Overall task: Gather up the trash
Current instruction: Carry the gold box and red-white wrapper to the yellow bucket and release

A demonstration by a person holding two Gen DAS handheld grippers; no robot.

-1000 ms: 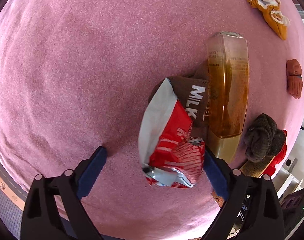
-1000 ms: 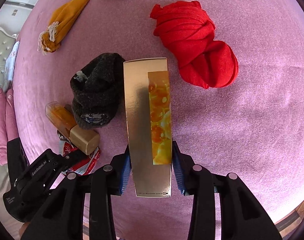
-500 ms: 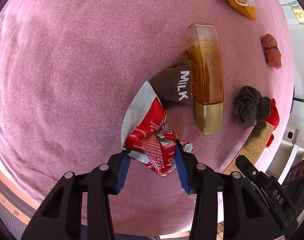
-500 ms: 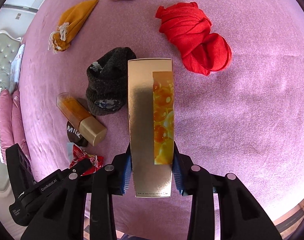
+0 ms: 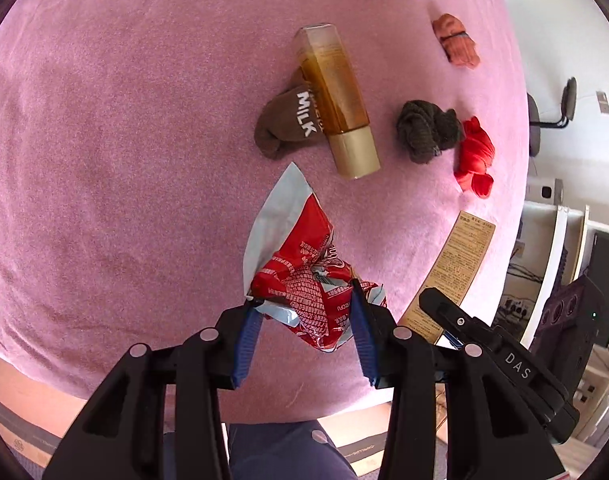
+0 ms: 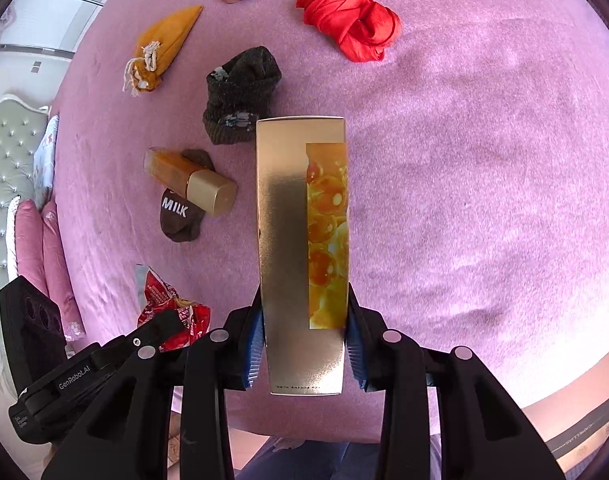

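Lifting trash off the pink bed: left claw (image 5: 302,334) clamping a red snack wrapper (image 5: 304,280), right claw (image 6: 304,344) gripping a gold carton (image 6: 300,240), amber bottle (image 5: 336,100) left behind.

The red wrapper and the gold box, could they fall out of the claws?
Maybe. The left claw pinches only the crumpled bottom of the red wrapper, so the slick foil could slip free. The right claw grips the tall gold box near one end, so it might tilt or swing out.
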